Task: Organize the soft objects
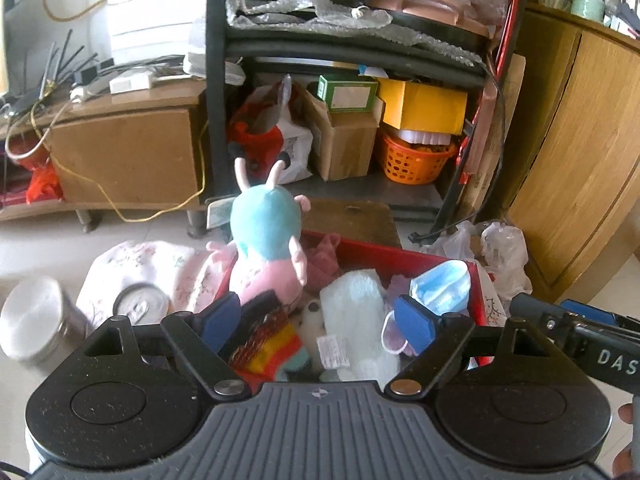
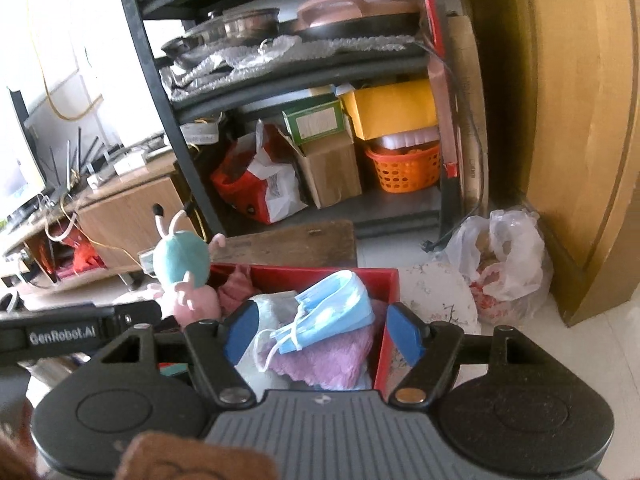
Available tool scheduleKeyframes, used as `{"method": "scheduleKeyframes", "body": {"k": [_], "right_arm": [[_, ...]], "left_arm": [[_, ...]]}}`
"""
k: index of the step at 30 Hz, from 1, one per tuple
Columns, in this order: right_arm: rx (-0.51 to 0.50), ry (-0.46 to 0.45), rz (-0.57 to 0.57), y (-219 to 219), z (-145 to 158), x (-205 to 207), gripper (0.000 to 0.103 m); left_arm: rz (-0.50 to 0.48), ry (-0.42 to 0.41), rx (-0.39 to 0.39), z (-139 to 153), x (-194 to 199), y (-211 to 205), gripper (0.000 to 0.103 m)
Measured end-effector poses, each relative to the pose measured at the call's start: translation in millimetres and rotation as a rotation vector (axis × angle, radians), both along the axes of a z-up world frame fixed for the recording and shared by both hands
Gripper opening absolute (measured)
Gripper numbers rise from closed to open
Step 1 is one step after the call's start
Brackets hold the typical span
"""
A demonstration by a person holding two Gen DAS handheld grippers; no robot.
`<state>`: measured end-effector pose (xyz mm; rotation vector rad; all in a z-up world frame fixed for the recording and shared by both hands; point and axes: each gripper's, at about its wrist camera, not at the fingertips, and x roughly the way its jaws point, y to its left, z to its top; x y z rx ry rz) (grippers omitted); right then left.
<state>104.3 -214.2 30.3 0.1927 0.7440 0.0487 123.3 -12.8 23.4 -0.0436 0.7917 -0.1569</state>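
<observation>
Red box (image 2: 384, 280): collecting the soft things — plush (image 1: 268, 248) leaning upright at its left wall, mask (image 2: 336, 304) lying atop purple cloth (image 2: 324, 360). Left gripper (image 1: 316, 322) and right gripper (image 2: 324, 336) are hovering above, fingers spread, holding nothing.

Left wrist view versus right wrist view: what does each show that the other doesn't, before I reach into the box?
Only the left wrist view shows the striped knit item, the white fluffy cloth and the metal can on the floor. Only the right wrist view clearly shows the purple cloth under the mask. Both show the red box, the blue face mask, the plush toy and the orange basket.
</observation>
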Motion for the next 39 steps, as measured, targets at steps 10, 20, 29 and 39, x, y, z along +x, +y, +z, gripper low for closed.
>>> {"method": "scheduleKeyframes", "body": {"k": [10,20,29,39], "right_arm": [[0.01,-0.01,0.022,10.1,3.0,-29.7,0.043],[-0.006,-0.033,0.025,17.3,5.1,-55.1,0.043],[-0.026,-0.05,0.032,21.0,8.1,-76.4,0.043],[-0.04,-0.053,0.029,22.7,5.7,-92.5,0.044]], "left_arm": [[0.004,-0.006,0.012,-2.2,-29.4,3.9,0.082],[-0.001,-0.024,0.014,-1.2,-59.2,4.9,0.082],[-0.006,-0.037,0.025,-2.1,-83.5,4.6,0.082],[-0.002,-0.067,0.03,2.1,-98.5,4.5,0.083]]}}
